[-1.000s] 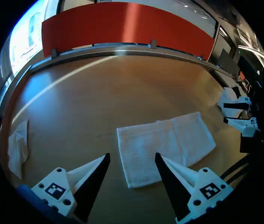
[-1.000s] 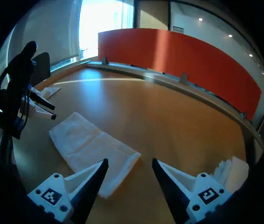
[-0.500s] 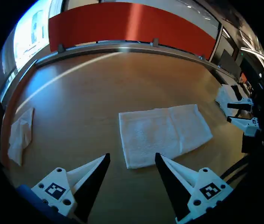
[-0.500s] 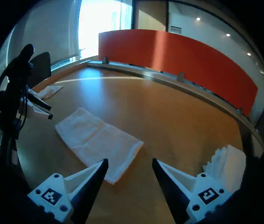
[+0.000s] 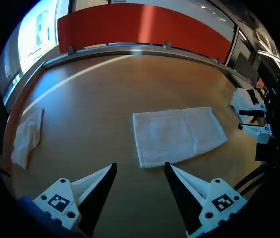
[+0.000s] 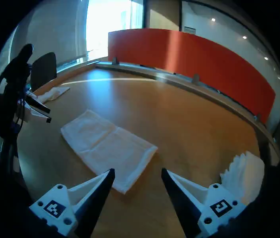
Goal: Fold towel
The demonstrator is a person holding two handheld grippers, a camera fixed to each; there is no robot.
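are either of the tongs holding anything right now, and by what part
Nothing is held. The left tongs and right tongs are both open and empty; the towel lies flat on the table.

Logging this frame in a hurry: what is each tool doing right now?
Left tool: open, holding nothing.
Right tool: open, holding nothing.

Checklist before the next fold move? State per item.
1. Left hand-held gripper open, empty: ok.
2. Right hand-held gripper open, empty: ok.
3. Towel flat on table, touching neither gripper: ok.
4. Crumpled cloth and folded stack lie apart from towel: ok.
5. Number of layers at towel's near edge: cannot tell.
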